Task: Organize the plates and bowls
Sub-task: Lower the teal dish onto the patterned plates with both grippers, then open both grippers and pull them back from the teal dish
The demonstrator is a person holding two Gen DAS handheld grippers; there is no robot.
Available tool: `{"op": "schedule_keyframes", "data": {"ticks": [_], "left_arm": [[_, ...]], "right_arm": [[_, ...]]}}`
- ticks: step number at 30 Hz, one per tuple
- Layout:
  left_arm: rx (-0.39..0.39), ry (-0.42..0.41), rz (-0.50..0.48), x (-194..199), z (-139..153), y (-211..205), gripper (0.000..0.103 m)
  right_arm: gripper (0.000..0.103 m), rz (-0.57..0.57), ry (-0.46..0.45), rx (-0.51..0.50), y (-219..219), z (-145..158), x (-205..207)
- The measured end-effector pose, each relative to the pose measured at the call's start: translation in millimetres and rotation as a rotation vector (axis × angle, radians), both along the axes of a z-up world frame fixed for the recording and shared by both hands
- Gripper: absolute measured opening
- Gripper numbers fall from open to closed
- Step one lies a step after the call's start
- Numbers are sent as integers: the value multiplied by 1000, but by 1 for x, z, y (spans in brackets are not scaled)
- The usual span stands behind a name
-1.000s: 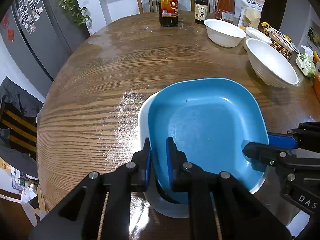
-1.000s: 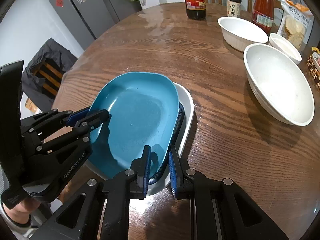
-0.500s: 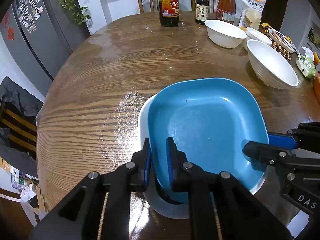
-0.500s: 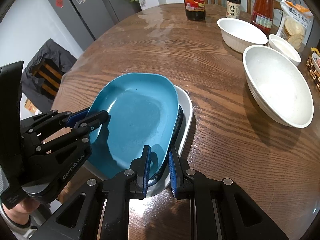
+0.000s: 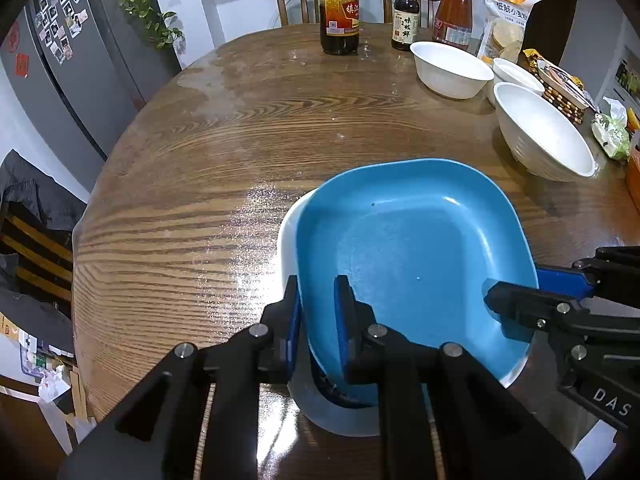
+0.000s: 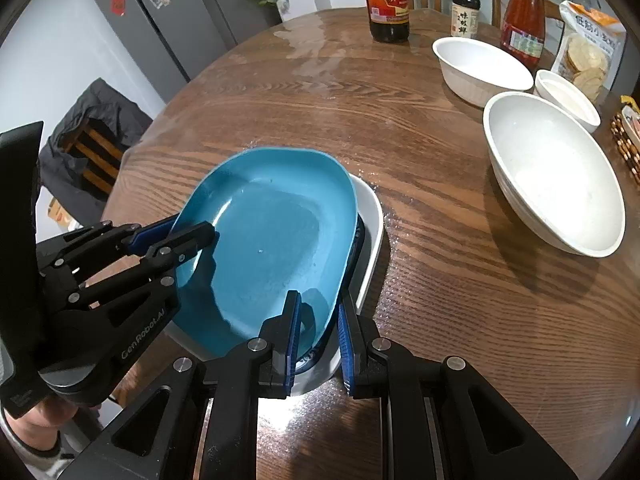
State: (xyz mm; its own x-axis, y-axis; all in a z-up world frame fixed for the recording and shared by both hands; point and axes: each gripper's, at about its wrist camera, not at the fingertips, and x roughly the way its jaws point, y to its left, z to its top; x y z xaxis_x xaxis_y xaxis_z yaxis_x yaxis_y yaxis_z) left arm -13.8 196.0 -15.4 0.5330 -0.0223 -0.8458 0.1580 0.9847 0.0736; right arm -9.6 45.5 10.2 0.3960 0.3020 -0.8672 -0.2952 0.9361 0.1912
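A blue squarish plate (image 5: 412,248) lies in a white dish (image 5: 289,232) near the table's front edge; it also shows in the right wrist view (image 6: 272,240), over the white dish (image 6: 370,216). My left gripper (image 5: 316,304) is shut on the blue plate's left rim. My right gripper (image 6: 318,320) is shut on its right rim. Each gripper shows in the other's view: the right one (image 5: 532,292), the left one (image 6: 176,236). A dark-patterned plate seems to lie under the blue one, mostly hidden.
Three white bowls stand at the right: a large one (image 6: 556,180), a medium one (image 6: 480,68), a small one (image 6: 566,94). Bottles (image 5: 340,8) and snack bags (image 5: 506,24) line the far edge of the wooden table (image 5: 240,140). A fridge stands left.
Both grippers keep their hold on the blue plate. The views have shifted only slightly; the plate looks a touch lower over the white dish.
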Motion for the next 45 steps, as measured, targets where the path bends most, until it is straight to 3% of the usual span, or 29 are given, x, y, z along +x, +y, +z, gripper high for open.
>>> {"op": "schedule_keyframes", "data": {"ticks": [10, 22, 27, 31, 38, 45], "left_arm": [[11, -19, -9, -4, 5, -4, 27], [13, -67, 16, -7, 16, -1, 59], [24, -88, 32, -7, 20, -1, 77], [29, -87, 35, -7, 21, -2, 80], [43, -92, 43, -8, 22, -3, 100], [24, -76, 68, -6, 25, 0, 102]], "right_arm": [[19, -5, -10, 9, -2, 3, -1], [20, -24, -39, 30, -5, 13, -5], [57, -31, -65, 46, -8, 17, -9], [59, -39, -82, 51, -10, 20, -11], [59, -65, -108, 77, -18, 26, -14], [59, -81, -139, 108, -27, 36, -16]]}}
